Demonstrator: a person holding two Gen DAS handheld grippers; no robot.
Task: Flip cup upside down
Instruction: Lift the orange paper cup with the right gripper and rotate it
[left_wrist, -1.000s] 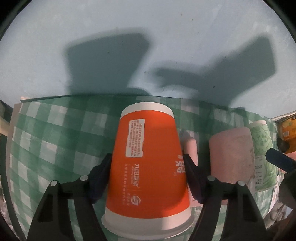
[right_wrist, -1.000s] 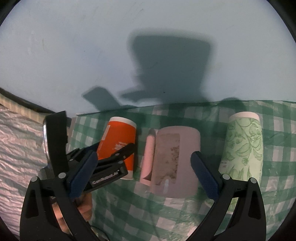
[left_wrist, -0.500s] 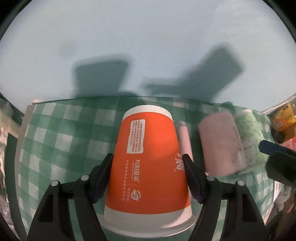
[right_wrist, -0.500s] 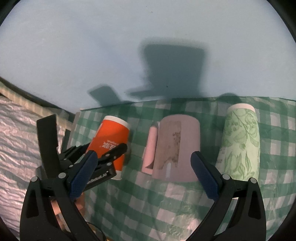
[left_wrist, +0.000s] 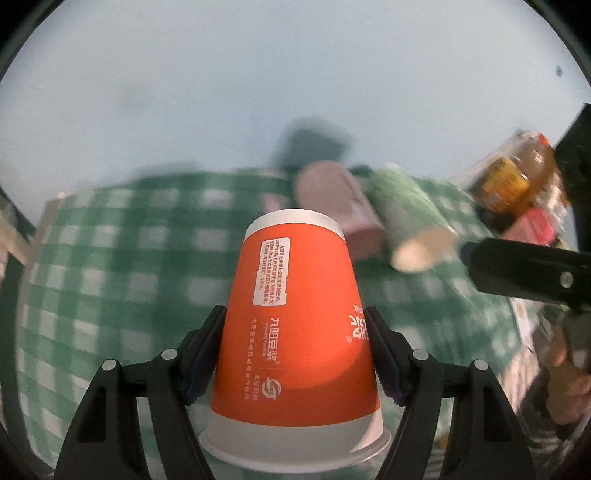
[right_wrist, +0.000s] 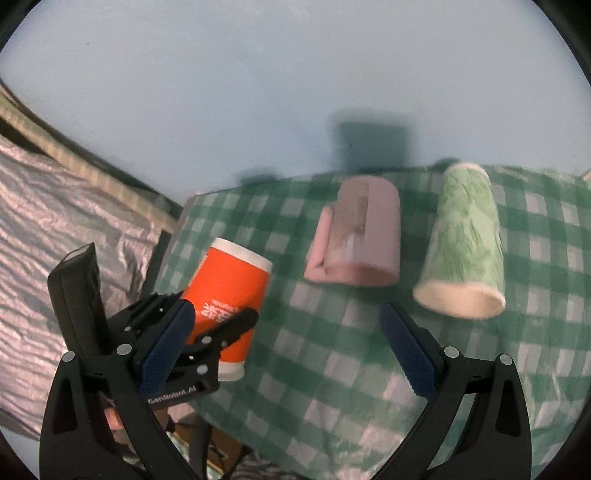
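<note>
My left gripper (left_wrist: 295, 325) is shut on an orange paper cup (left_wrist: 295, 332), its white rim towards the camera and its base pointing away. In the right wrist view the same cup (right_wrist: 229, 291) is held tilted above the left part of the green checked tablecloth (right_wrist: 332, 350), with the left gripper (right_wrist: 214, 317) around it. My right gripper (right_wrist: 284, 328) is open and empty, above the cloth. A pink mug (right_wrist: 364, 236) and a green leaf-patterned paper cup (right_wrist: 465, 240) lie on their sides on the cloth.
The pale blue wall (right_wrist: 295, 92) stands behind the table. A crinkled silver sheet (right_wrist: 55, 221) lies left of the table. Bottles and packets (left_wrist: 517, 184) sit at the far right in the left wrist view, beside the right gripper's body (left_wrist: 528, 277).
My left gripper has lifted the orange cup off the cloth and tilted it. Both cameras have risen and pulled back; the pink mug and green cup now appear lying on their sides.
</note>
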